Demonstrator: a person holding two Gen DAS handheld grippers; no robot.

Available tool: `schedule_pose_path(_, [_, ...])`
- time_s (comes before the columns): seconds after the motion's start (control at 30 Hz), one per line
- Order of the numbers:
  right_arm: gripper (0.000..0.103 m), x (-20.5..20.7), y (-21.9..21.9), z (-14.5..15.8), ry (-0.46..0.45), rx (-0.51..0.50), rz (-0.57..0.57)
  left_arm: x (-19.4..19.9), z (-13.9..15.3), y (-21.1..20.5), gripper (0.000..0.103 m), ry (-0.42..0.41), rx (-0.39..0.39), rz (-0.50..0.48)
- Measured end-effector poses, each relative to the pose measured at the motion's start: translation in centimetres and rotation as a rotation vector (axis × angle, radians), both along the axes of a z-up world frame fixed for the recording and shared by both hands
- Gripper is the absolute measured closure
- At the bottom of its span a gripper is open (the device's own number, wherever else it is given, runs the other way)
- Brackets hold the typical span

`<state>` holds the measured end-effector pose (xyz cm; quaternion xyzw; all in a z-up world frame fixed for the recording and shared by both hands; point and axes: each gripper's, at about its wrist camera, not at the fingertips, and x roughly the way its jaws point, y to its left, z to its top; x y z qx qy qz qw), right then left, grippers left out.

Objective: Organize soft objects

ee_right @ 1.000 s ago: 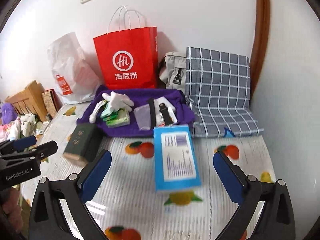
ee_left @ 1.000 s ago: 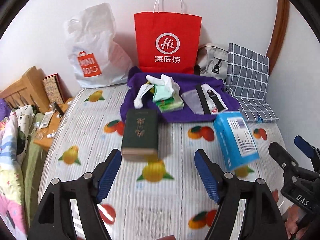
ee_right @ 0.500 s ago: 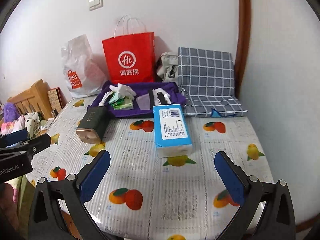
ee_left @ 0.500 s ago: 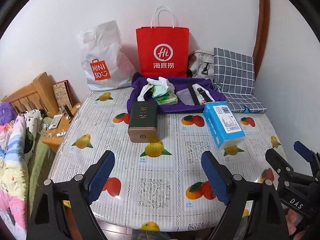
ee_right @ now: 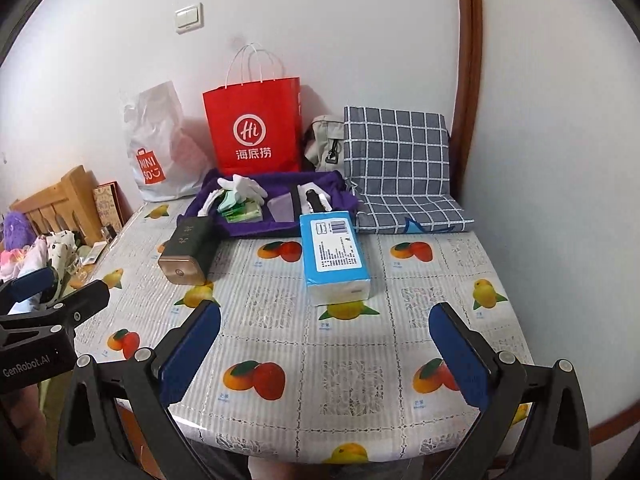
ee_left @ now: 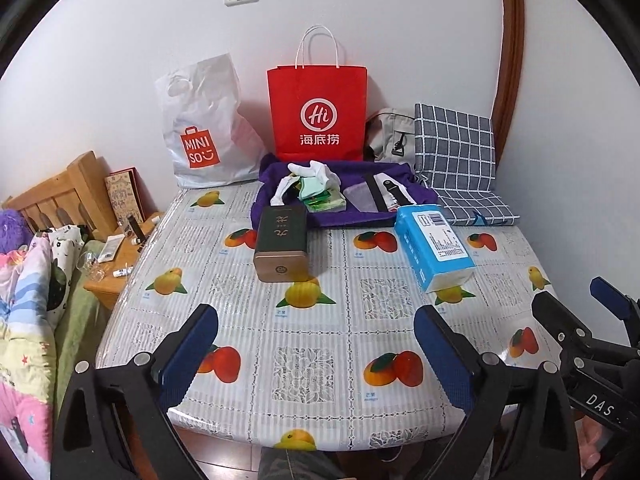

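Left wrist view: both claws, left claw (ee_left: 316, 344) & right claw (ee_right: 324, 344), have pulled back from counter (ee_left: 312, 376), spread wide, empty. Tissue pack (ee_right: 334, 256) near centre, socks (ee_left: 316, 174) on purple cloth (ee_left: 276, 172) at back; no grab underway

Left tongs: the black two-finger left tongs (ee_left: 316, 350) with blue pads (ee_left: 192, 346) stand wide apart, empty, raised over the near edge of the bench; they also show at the left edge of the right wrist view (ee_right: 48, 292).
Right tongs: the black right tongs (ee_right: 325, 350) with blue pads (ee_right: 460, 354) are likewise spread wide, gripping nothing; they appear at the right edge of the left wrist view (ee_left: 580, 320).
Spacing: side by side, well apart.
Hands: mostly hidden behind the frames.
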<state>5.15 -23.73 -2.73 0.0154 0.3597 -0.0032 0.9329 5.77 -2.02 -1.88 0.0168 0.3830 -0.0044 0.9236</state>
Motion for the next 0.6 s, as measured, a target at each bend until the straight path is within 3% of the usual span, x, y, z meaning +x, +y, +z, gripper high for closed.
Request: schedule_pose_path(0.6, [0.001, -1.05, 0.51, 0.80, -0.025, -0.002, 0.009, -0.72, 0.22, 0.54, 0.004, -0.001, -0.001, 0.007])
